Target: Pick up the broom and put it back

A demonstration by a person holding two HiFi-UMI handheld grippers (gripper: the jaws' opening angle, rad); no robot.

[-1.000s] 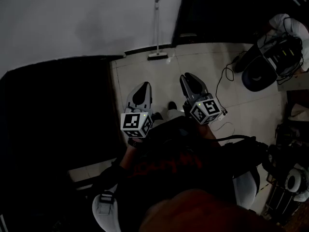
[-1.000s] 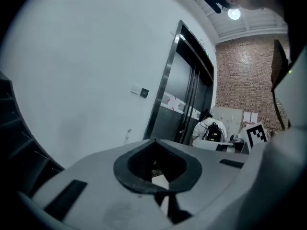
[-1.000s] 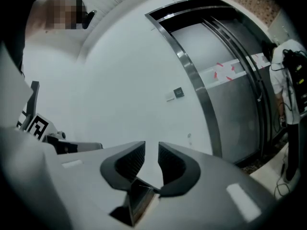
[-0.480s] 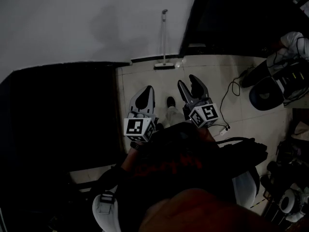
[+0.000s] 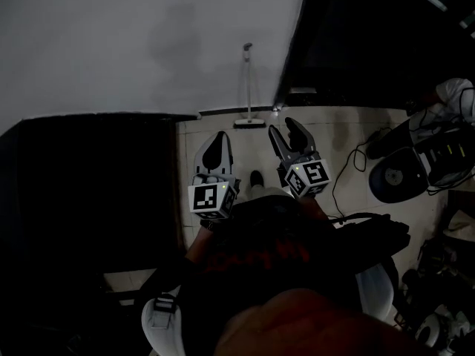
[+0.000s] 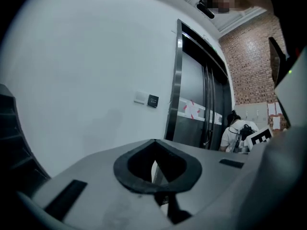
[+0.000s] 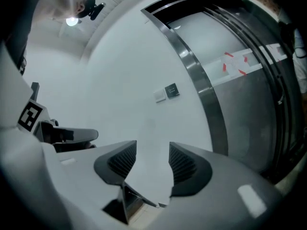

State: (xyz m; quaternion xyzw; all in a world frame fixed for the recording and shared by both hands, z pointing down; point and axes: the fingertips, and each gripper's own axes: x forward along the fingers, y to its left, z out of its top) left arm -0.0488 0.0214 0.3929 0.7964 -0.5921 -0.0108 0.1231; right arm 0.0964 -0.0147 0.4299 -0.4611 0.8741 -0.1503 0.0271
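The broom (image 5: 247, 87) stands upright against the white wall, and its flat head (image 5: 249, 122) rests on the tiled floor. Both grippers are held level and point at the wall, just short of the broom. My left gripper (image 5: 216, 144) is to the left of the broom head with its jaws shut and empty; its tips (image 6: 154, 142) meet in the left gripper view. My right gripper (image 5: 286, 130) is just right of the broom head. Its jaws (image 7: 152, 152) stand apart and are closing, with only the bare wall between them.
A steel-framed lift door (image 7: 206, 104) is set in the wall right of the broom. A dark raised area (image 5: 89, 191) fills the left. Cables and equipment (image 5: 393, 176) lie on the floor at the right, where a person in white (image 6: 234, 134) crouches.
Both grippers have come forward toward the wall and the broom, which now shows nearer. The right jaws have spread from nearly shut to apart.
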